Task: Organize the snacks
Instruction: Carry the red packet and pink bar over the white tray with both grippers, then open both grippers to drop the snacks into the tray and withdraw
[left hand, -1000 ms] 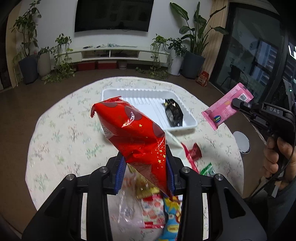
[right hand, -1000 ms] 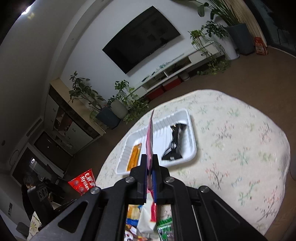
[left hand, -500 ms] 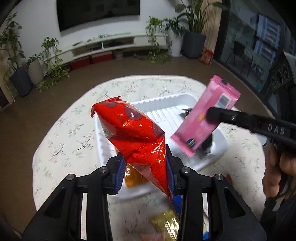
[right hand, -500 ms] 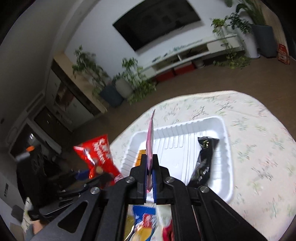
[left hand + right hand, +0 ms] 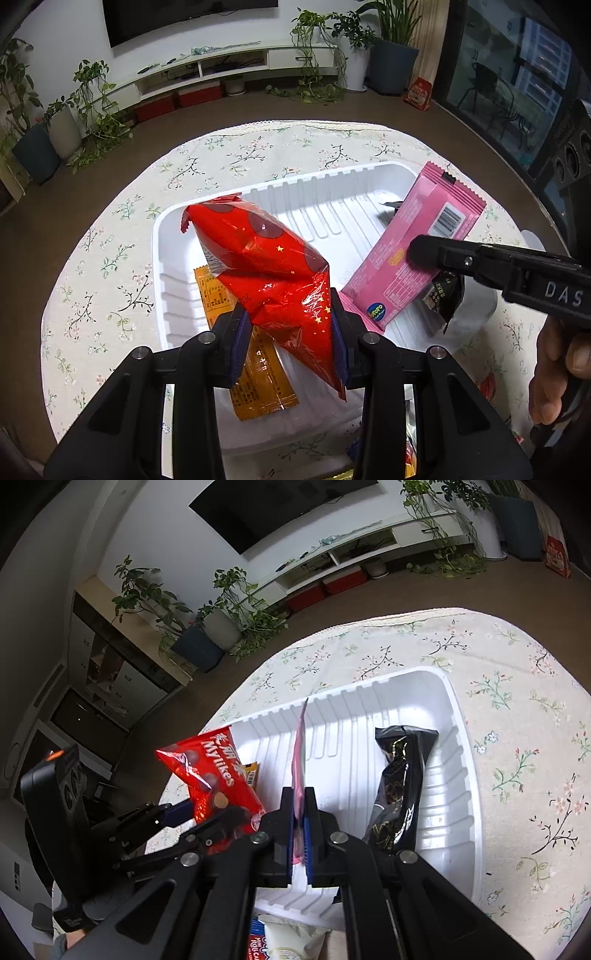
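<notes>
Red snack bag pinched at its lower end by the left gripper, pads pressed on both sides, bag slanting up toward 11 o'clock above the white tray. Pink wafer packet nipped flat in the right gripper, jaws squeezed together on it; in the left wrist view that gripper enters from 3 o'clock, a hand wrapped on its grip at 4 o'clock. Both grippers tip downward over the tray. In the tray: orange sachet under the red bag, black packet toward 3 o'clock. Tray sits on the floral tablecloth

Versus a second ago: both held packets were short of the tray, over loose snacks; now they hang over it, lower and closer. Grips unchanged
</notes>
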Tool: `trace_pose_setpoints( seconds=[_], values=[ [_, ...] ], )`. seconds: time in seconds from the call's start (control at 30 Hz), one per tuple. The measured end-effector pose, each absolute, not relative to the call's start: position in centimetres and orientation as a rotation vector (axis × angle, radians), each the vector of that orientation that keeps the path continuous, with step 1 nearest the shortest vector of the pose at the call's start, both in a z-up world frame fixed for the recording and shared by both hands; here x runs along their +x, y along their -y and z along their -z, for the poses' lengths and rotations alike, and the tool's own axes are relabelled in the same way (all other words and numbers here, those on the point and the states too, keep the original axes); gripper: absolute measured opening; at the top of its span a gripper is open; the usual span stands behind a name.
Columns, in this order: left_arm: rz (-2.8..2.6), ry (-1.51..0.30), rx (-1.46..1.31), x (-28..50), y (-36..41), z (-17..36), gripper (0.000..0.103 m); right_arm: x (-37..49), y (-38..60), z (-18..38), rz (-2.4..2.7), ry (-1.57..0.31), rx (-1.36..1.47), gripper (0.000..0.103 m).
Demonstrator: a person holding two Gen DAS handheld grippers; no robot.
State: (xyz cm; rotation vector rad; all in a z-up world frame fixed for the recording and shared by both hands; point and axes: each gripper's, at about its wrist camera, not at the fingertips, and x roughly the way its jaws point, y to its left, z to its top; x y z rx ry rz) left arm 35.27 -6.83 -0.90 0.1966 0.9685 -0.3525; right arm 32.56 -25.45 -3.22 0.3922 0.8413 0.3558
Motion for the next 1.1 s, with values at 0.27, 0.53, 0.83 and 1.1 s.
trace_pose_setpoints(
  seconds=[0.27, 0.53, 0.83, 1.1],
  values=[
    [0.335, -0.966, 0.211, 36.0, 7.5, 1.6, 0.038, 32.7, 24.6, 4.2, -0.332, -0.851, 0.325, 0.007],
    [0.297, -0.960, 0.192, 36.1, 6.6, 1.9, 0.068, 32.8, 24.4, 5.2, -0.306, -0.865, 0.308, 0.018],
    [0.299, -0.921, 0.171, 34.3, 5.9, 0.8, 0.077, 32.6, 25.2, 5.0, -0.291, -0.855, 0.310, 0.047],
    [0.268, -0.797, 0.155, 29.4, 4.9, -1.5, 0.103, 31.6, 25.3, 3.6, -0.261, -0.830, 0.302, 0.076]
  ],
)
